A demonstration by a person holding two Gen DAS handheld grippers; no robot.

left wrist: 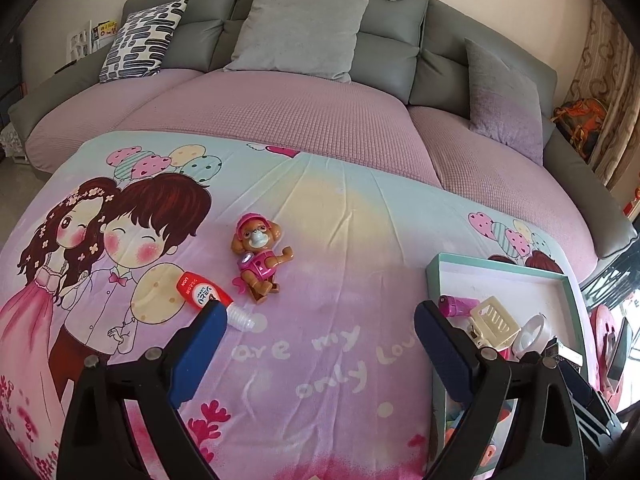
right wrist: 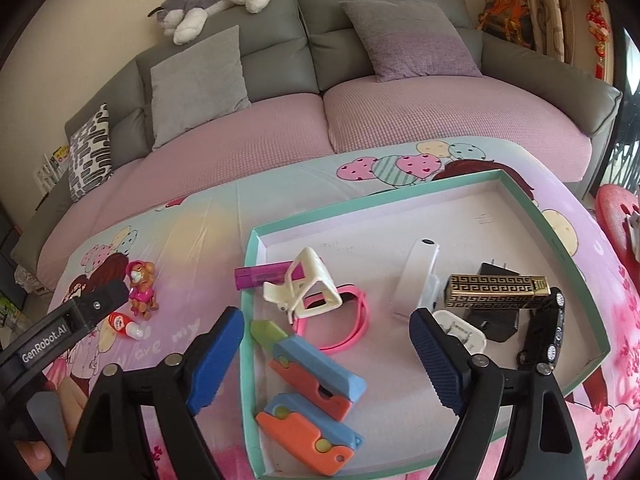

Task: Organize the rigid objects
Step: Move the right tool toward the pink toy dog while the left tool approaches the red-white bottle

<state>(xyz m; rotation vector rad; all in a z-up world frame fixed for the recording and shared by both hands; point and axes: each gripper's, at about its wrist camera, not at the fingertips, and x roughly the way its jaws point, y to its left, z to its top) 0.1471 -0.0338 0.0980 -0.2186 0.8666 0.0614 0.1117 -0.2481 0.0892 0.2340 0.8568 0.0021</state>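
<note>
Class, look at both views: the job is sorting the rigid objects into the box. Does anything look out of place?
Yes. Two things lie outside the box, on the printed cloth to its left: the toy dog on its back, and a red-and-white tube beside it. Everything else small sits inside the box.

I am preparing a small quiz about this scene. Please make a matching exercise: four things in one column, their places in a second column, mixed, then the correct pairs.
Things:
1. dog figure
2. black toy car
3. plush husky
4. patterned pillow

Places:
A. on top of the sofa back
B. inside the tray
C. on the cartoon cloth, outside the tray
D. at the sofa's far left end

Pairs: 1-C, 2-B, 3-A, 4-D
</note>
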